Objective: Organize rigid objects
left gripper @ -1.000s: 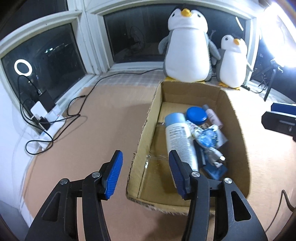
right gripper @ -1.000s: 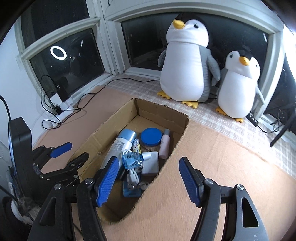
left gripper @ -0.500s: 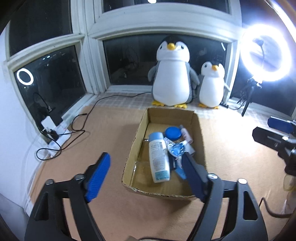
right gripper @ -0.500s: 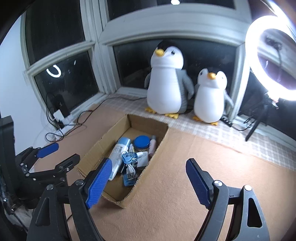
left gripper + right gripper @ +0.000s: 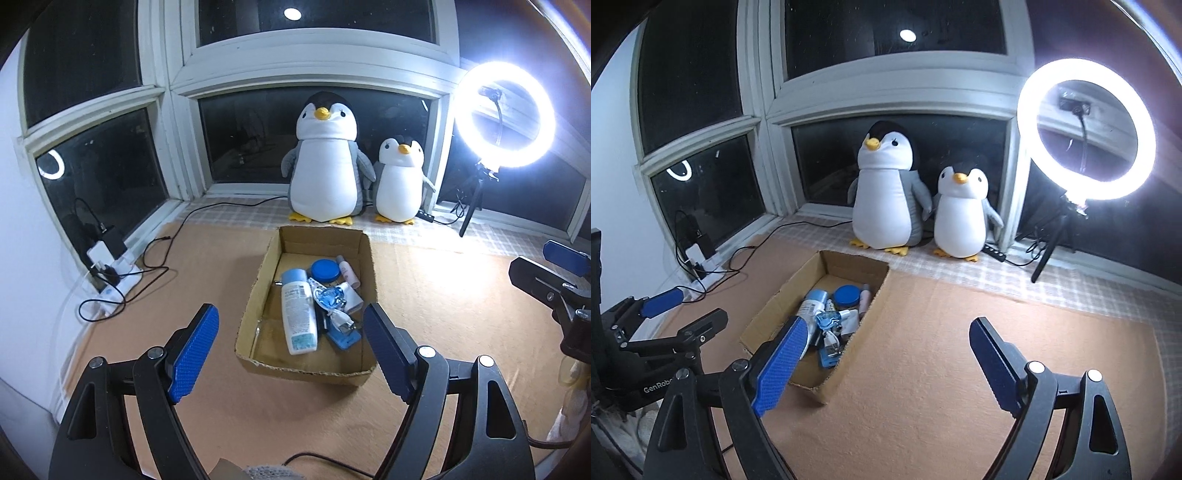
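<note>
Cardboard box (image 5: 371,258) sat open on the tan mat (image 5: 443,295), long side running away from the left camera. Held a jumble: white bottle with pale blue cap (image 5: 298,314) lying flat along the left of the pile, round blue lid (image 5: 325,270) behind it, small pink tube (image 5: 347,268) at the back right, crumpled blue-and-clear wrapper (image 5: 332,298) in the middle, white cable plug (image 5: 343,321) and blue flat item (image 5: 345,338) nearest the front wall.

Left gripper (image 5: 291,356): spread wide, nothing between the blue pads, poised above the mat on the near side of the box. Right gripper (image 5: 886,365): likewise spread wide and empty, over bare mat to the right of the box.

Compared with a second before: both cameras pulled up and back. Box looked much smaller and farther off; left pad no longer overlapped the box interior. Contents lay unchanged in arrangement. Jaws gaped wider than earlier.

Came into view since then: full ring light on stand (image 5: 504,114) at right, ceiling lamp reflection in upper pane. Large plush penguin (image 5: 327,162) and small plush penguin (image 5: 400,181) stood side by side on the checked sill behind the box. Power strip with chargers and cables (image 5: 110,266) at far left by the window.
</note>
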